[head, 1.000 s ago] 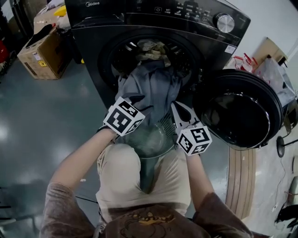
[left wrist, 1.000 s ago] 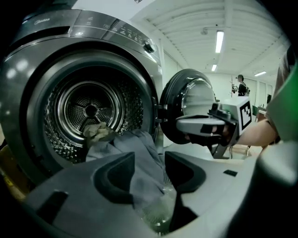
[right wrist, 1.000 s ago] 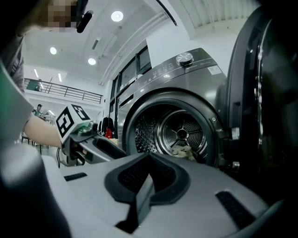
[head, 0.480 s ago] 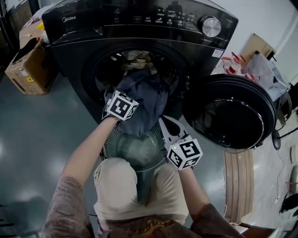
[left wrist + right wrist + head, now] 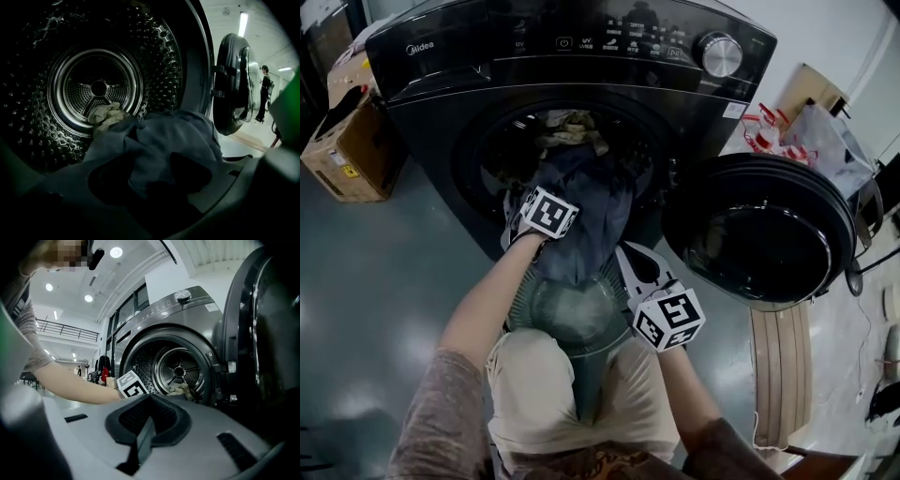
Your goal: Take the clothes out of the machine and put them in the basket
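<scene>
Right claw (image 5: 626, 253) sits shut and empty beside the basket (image 5: 523, 302), while the left claw (image 5: 152, 161) has gone from the basket rim to the machine (image 5: 581, 56) mouth, its jaws just opened wider then eased back, now apart with the blue garment (image 5: 600, 202) between them, the garment hanging lengthwise from machine into basket, tail down.

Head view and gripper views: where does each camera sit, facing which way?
Head view: on the head, steeply down at the washing machine and basket; forearms, thighs show.
Left gripper view: on the left gripper, into the drum; jaws, just opening, straddle a blue garment.
Right gripper view: on the right gripper, level at the machine; closed jaws, left forearm show.
Both gripper views share the drum's beige cloth.
</scene>
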Available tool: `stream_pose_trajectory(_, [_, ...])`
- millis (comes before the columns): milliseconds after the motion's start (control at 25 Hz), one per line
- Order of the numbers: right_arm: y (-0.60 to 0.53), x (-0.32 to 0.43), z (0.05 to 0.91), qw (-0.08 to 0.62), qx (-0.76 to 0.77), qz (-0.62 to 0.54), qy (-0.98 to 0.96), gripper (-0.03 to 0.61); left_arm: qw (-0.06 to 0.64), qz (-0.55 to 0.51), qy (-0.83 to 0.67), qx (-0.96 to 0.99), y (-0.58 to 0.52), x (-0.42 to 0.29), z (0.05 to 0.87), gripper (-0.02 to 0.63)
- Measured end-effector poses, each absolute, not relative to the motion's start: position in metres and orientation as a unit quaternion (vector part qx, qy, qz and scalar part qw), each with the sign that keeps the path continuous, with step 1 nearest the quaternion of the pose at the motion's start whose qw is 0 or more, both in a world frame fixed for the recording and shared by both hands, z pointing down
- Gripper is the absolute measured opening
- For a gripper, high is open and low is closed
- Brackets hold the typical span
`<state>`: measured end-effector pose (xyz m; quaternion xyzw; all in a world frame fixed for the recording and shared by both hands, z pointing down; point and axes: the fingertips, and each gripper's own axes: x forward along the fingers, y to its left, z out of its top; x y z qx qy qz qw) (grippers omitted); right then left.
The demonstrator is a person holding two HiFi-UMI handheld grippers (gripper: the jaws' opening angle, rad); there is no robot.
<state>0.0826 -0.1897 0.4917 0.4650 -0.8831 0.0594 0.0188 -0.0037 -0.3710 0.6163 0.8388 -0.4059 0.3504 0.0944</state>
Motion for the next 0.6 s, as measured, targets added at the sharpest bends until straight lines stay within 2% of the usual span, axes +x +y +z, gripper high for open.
stream_pose_trajectory(120, [-0.189,0.083,0.495,0.020,0.466,0.063,-0.882,-0.003,0.095,0.360,-0.399,0.838,-0.370,-0.003,0.618,0.247])
stream_pose_trajectory(240, [-0.186,0.085,0.498,0.022,0.469,0.066,-0.881,-0.003,0.111,0.366,-0.383,0.841,-0.363,0.002,0.620,0.134])
stream_pose_trajectory(320, [-0.185,0.085,0.499,0.022,0.469,0.067,-0.880,-0.003,0.115,0.365,-0.381,0.842,-0.359,0.000,0.617,0.093])
stream_pose_trajectory(600, [-0.184,0.096,0.492,0.014,0.474,0.061,-0.878,-0.003,0.122,0.350,-0.358,0.857,-0.322,0.007,0.599,0.057])
